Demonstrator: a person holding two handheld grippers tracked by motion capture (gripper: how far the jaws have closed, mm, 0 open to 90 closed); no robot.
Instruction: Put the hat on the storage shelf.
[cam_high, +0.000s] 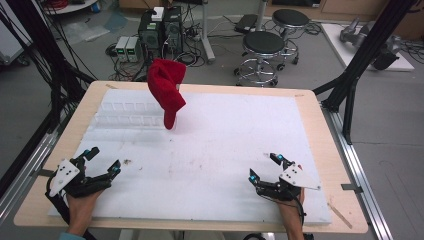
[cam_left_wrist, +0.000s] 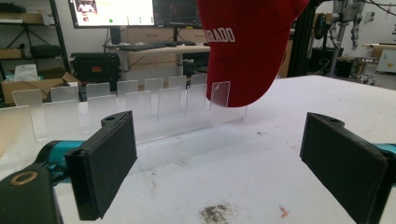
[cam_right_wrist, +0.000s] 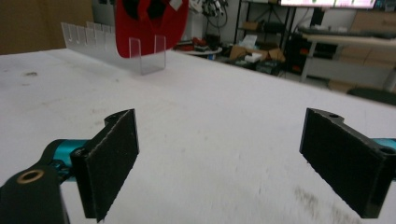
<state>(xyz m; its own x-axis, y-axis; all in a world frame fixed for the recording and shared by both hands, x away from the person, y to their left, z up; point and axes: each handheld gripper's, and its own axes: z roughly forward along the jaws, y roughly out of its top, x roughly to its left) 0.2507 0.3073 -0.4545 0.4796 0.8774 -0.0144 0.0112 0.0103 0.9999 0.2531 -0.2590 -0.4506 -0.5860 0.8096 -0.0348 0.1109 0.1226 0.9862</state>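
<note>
A red baseball cap (cam_high: 167, 89) with white lettering stands on its brim at the right end of a clear acrylic rack (cam_high: 131, 113) with several upright tabs. The left gripper view shows the cap (cam_left_wrist: 247, 46) rising behind the rack (cam_left_wrist: 154, 109). In the right gripper view the cap (cam_right_wrist: 150, 23) stands behind the rack's end (cam_right_wrist: 148, 58). My left gripper (cam_high: 103, 161) rests open at the table's near left, with nothing between its black pads (cam_left_wrist: 105, 163). At the near right my right gripper (cam_high: 264, 165) also stands open and holds nothing.
A white sheet (cam_high: 220, 145) covers the wooden table (cam_high: 322, 150). Small dark smudges (cam_left_wrist: 215, 213) mark the sheet near the left gripper. Beyond the far edge are stools (cam_high: 262, 47), computer boxes (cam_high: 160, 32) and cables. Black frame posts (cam_high: 367, 50) stand at the right.
</note>
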